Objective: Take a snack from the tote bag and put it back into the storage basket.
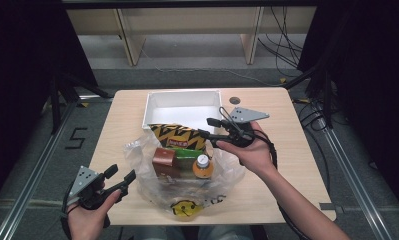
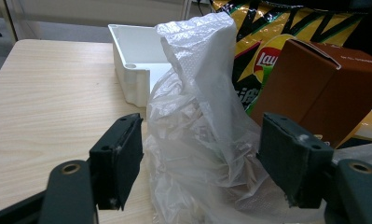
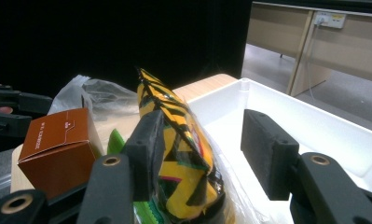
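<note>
The work looks to be at its start, judging by how things lie: the white bin [image 1: 183, 107] is sitting empty at the far side of the tabletop [image 1: 292, 150], while the chip bag [image 1: 179, 135], the brown box [image 1: 164, 159] and the orange-capped bottle [image 1: 202, 163] are all lying in the clear plastic bag [image 1: 187, 192] in front of it; nothing is unpacked yet. The right claw [image 1: 210, 131] is standing wide, its jaws straddling the chip bag's end without closing; the left claw [image 1: 122, 176] is also gaping wide, just beside the plastic bag's near-left edge, gripping nothing. The tabletop is pale wood grain; beyond it a grey floor, loose cables and light wooden furniture legs are showing, with dark curtains to both sides.
</note>
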`<action>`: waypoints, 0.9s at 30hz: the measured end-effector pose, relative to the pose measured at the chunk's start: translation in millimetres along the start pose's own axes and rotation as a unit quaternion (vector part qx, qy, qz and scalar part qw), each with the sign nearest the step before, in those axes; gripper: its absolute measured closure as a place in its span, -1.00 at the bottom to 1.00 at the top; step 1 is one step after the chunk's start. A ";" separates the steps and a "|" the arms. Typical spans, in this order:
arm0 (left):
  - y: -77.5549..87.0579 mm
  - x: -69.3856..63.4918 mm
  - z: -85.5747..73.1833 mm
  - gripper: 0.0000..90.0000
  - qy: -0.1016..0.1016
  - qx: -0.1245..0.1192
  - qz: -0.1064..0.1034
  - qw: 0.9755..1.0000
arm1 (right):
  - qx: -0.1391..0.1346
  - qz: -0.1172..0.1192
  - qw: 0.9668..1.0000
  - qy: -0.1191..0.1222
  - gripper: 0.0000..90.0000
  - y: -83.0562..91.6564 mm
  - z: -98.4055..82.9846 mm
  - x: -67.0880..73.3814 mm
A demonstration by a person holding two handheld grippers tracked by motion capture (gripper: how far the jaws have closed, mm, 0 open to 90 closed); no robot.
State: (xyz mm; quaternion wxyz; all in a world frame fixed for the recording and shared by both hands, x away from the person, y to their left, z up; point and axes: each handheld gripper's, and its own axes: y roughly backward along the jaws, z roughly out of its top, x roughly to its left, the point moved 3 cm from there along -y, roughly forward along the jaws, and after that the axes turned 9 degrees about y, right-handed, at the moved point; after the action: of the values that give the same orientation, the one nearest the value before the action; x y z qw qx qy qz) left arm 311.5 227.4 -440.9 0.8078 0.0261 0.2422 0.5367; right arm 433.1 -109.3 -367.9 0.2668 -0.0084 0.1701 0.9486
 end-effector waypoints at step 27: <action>-7.5 0.4 -9.3 -0.34 -0.006 0.019 -0.009 1.000 | 0.048 0.024 0.997 0.059 0.61 -38.2 -7.7 7.5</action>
State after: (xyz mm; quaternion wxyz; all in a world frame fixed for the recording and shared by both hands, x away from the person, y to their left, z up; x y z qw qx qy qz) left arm 314.1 222.6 -451.5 0.8133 0.0429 0.2477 0.5248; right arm 445.5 -77.4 -388.2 0.2335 -0.0479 0.2310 0.9433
